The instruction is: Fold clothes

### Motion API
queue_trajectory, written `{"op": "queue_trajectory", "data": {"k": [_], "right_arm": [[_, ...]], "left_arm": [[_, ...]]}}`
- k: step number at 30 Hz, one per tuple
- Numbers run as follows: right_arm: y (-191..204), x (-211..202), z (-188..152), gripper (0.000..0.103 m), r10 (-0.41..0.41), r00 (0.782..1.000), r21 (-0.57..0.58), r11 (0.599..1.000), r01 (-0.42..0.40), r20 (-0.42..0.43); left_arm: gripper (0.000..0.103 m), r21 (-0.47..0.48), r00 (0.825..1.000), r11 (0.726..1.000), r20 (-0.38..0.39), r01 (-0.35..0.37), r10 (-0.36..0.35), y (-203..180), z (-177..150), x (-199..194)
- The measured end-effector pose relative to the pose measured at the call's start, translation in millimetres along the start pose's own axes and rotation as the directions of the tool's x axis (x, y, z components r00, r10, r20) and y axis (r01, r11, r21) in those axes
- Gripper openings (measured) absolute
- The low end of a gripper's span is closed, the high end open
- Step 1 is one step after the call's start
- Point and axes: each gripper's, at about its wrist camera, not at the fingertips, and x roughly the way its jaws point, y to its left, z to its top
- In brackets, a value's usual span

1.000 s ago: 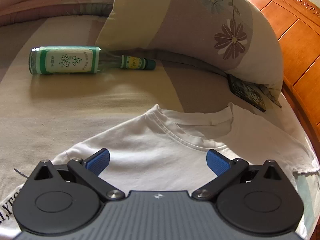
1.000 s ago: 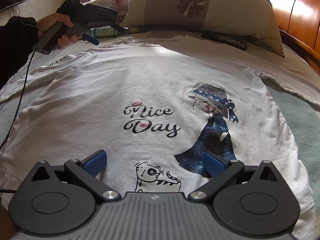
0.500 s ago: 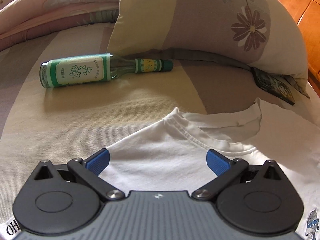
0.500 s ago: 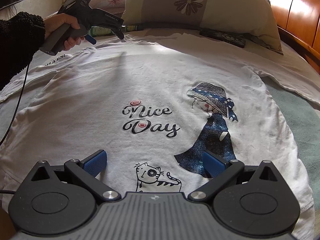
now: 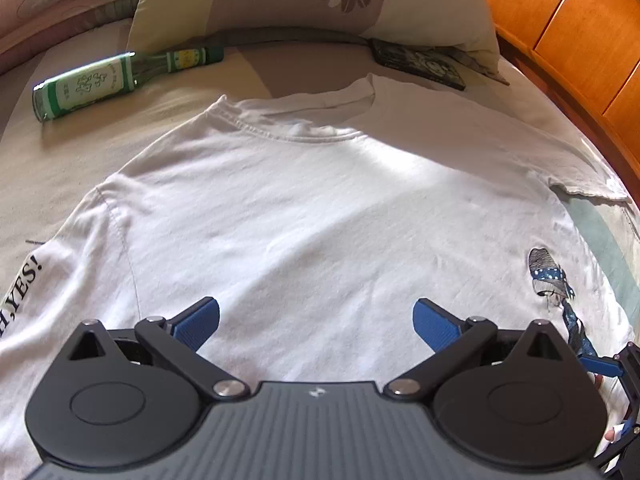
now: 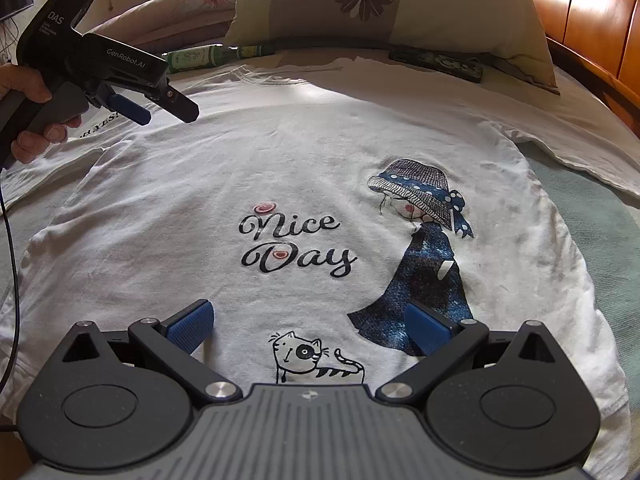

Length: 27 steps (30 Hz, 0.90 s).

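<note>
1. The white cotton T-shirt (image 6: 304,168) with the "Nice Day" print lay flat and face up on the bed, directly ahead of both tools and not yet folded.
2. The right gripper (image 6: 310,326) hovered over the hem near the cat drawing, its blue pads wide apart and holding nothing.
3. The left gripper (image 5: 316,322) was above the chest area behind the collar, its jaws also apart and empty.
4. I judge the step was to choose grasp points. It would be good to take one shoulder and the hem on the same side, pinch only the edge, and carry both together so the fold line stays straight.
5. The green glass bottle (image 5: 116,80) lay far ahead of the left tool, beside the flowered pillow (image 5: 320,0), apart from the shirt.
</note>
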Motion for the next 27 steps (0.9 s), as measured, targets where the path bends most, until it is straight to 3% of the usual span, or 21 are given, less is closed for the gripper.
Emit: {"op": "queue_trajectory", "data": {"k": [4,8,11,17,20,22,24,27], "right_arm": [[3,0,-1,0.103,-0.011,1.000,-0.022,1.000,0.011,-0.003],[2,-5,-4,0.103,-0.009,1.000,-0.043,0.999,0.008,-0.024],[-11,-19,-6,0.103,-0.026,0.999,0.002,1.000,0.027,-0.021],[-62,-48,-15,0.103,-0.116,0.993,0.144,0.983,0.112,0.014],[-99,-49,-35,0.103,-0.140,0.989,0.266,0.953,0.146,-0.041],[-108,-58,-42,0.103,-0.110,0.994,0.294,0.949,0.110,-0.016],[-117,-67,-49,0.103,-0.081,0.997,0.321,0.944,0.074,0.009],[-116,-70,-46,0.103,-0.134,0.990,0.331,0.933,0.138,-0.034]], "left_arm": [[0.102,-0.072,0.988,0.986,-0.013,-0.152,0.151,29,-8,20],[0.102,-0.078,0.992,0.991,0.043,-0.112,0.116,18,-10,0],[0.102,-0.082,0.992,0.993,0.085,-0.082,0.089,10,-11,-15],[0.102,0.064,0.994,0.998,0.106,0.021,-0.028,-44,-56,-36],[0.102,0.194,0.991,0.980,0.132,-0.048,0.022,-69,-85,-41],[0.102,0.270,0.985,0.955,0.150,-0.123,0.084,-81,-104,-41],[0.102,0.291,0.982,0.942,0.135,-0.166,0.131,-84,-118,-40],[0.102,0.214,0.988,0.968,0.108,-0.131,0.110,-71,-130,-47]]}}
